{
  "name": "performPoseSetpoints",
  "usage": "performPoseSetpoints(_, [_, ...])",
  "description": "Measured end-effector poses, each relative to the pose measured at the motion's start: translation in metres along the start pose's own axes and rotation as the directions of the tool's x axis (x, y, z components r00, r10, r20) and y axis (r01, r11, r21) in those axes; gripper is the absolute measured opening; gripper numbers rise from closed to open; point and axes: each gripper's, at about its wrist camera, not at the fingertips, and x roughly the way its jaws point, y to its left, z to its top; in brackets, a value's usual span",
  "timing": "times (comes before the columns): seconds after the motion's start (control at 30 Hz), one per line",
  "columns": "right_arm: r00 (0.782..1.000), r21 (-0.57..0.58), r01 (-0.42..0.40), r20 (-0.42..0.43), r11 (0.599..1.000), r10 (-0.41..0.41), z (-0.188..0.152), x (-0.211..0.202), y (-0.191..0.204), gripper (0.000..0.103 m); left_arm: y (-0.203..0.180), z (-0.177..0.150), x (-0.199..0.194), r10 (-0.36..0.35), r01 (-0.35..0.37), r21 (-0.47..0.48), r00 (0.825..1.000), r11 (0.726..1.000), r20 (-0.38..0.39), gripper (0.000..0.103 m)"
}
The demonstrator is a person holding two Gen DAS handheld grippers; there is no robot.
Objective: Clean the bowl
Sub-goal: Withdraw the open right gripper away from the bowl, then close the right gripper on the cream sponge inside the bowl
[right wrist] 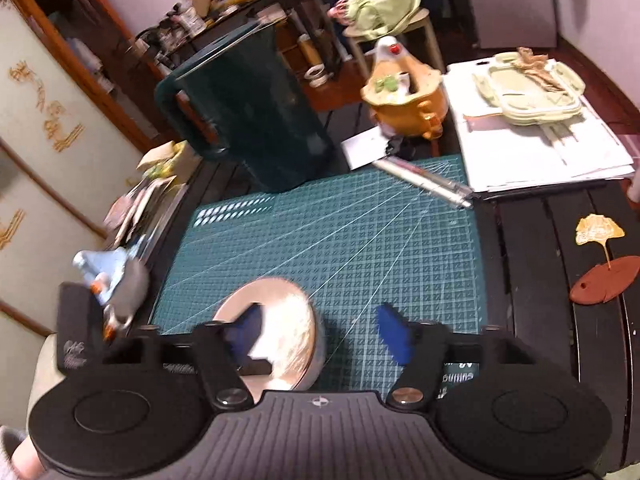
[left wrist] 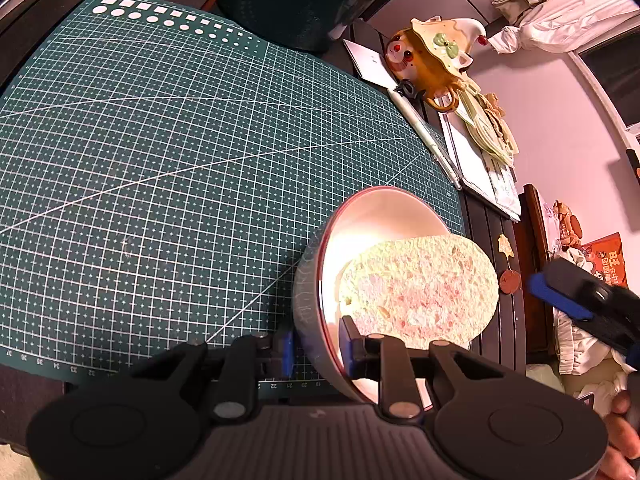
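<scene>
Left wrist view: left gripper (left wrist: 316, 350) clamped narrow on near wall of bowl (left wrist: 310, 300), one pad outside, one inside; bowl tipped on edge, lower centre-right of frame, above cutting mat (left wrist: 180, 140), presumably to expose inside for wiping. Sponge (left wrist: 420, 288) (pale, porous, pinkish blotches) lies loose in bowl mouth. Bowl interior white, glossy, glare-washed; rim reddish, outside grey.

Right wrist view: right gripper (right wrist: 320, 332) half open, nothing between pads; bowl at lower centre-left, blurred.
</scene>
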Motion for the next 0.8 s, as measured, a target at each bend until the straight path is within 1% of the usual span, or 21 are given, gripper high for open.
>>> performPoseSetpoints(0.1, [0.998,0.144,-0.034,-0.051,0.989,0.042,-0.004,0.021,-0.025,0.052,-0.004,-0.002,0.000,0.004,-0.004,0.005,1.000,1.000,0.000,0.022])
performPoseSetpoints(0.13, [0.995,0.172,-0.034,-0.083,0.984,0.049,-0.004,0.029,-0.030,0.052,-0.005,-0.002,0.000,0.005,-0.005,0.008,1.000,1.000,0.000,0.022])
performPoseSetpoints(0.17, [0.992,0.161,-0.049,-0.108,0.986,0.067,-0.003,0.034,-0.031,0.052,-0.004,-0.002,0.000,0.006,-0.006,0.010,1.000,1.000,0.000,0.022])
performPoseSetpoints(0.23, [0.984,0.068,-0.109,-0.131,0.992,0.117,-0.001,0.031,-0.021,0.052,-0.004,-0.001,0.001,0.006,-0.006,0.011,1.000,1.000,0.000,0.022])
performPoseSetpoints(0.3, [0.981,-0.005,-0.150,-0.128,0.989,0.148,-0.001,0.023,-0.012,0.052,-0.005,0.000,0.002,0.005,-0.005,0.011,1.000,1.000,0.000,0.022])
performPoseSetpoints(0.37, [0.983,-0.124,-0.182,-0.055,0.975,0.177,-0.003,0.004,0.006,0.053,-0.008,0.000,0.003,0.007,-0.007,0.010,1.000,1.000,0.000,0.022])
performPoseSetpoints(0.4, [0.983,-0.158,-0.185,-0.034,0.970,0.182,-0.004,0.000,0.011,0.055,-0.009,0.000,0.003,0.007,-0.007,0.010,1.000,1.000,-0.001,0.022])
performPoseSetpoints(0.43, [0.982,-0.206,-0.184,-0.004,0.961,0.187,-0.006,-0.005,0.019,0.055,-0.009,0.001,0.003,0.007,-0.007,0.011,1.000,1.000,-0.001,0.022])
performPoseSetpoints(0.5, [0.982,-0.214,-0.181,0.008,0.960,0.187,-0.009,-0.008,0.022,0.055,-0.009,0.001,0.003,0.007,-0.007,0.011,1.000,1.000,-0.001,0.022])
performPoseSetpoints(0.53, [0.986,-0.203,-0.154,0.027,0.967,0.163,-0.012,-0.007,0.023,0.055,-0.009,0.002,0.003,0.007,-0.007,0.011,1.000,1.000,-0.001,0.022])
performPoseSetpoints(0.6, [0.991,-0.099,-0.057,0.118,0.993,0.069,-0.018,-0.008,0.019,0.055,-0.009,0.002,0.003,0.006,-0.006,0.011,1.000,1.000,-0.002,0.022])
performPoseSetpoints(0.63, [0.991,-0.096,-0.042,0.123,0.994,0.054,-0.017,-0.008,0.018,0.056,-0.009,0.003,0.003,0.006,-0.006,0.011,1.000,1.000,-0.002,0.022])
performPoseSetpoints(0.67, [0.993,-0.114,-0.018,0.113,0.993,0.031,-0.015,-0.007,0.017,0.058,-0.010,0.003,0.003,0.006,-0.006,0.011,1.000,1.000,-0.002,0.022])
performPoseSetpoints(0.73, [0.998,-0.135,-0.044,0.035,0.990,0.049,-0.008,0.000,0.011,0.058,-0.010,0.004,0.003,0.006,-0.006,0.011,1.000,1.000,-0.003,0.022])
performPoseSetpoints(0.77, [0.997,-0.079,-0.069,-0.048,0.995,0.065,-0.004,0.007,0.003,0.058,-0.010,0.004,0.003,0.006,-0.006,0.012,1.000,1.000,-0.003,0.022])
performPoseSetpoints(0.8, [0.995,-0.063,-0.081,-0.064,0.995,0.077,-0.004,0.008,0.000,0.058,-0.010,0.004,0.003,0.006,-0.006,0.012,1.000,1.000,-0.003,0.022])
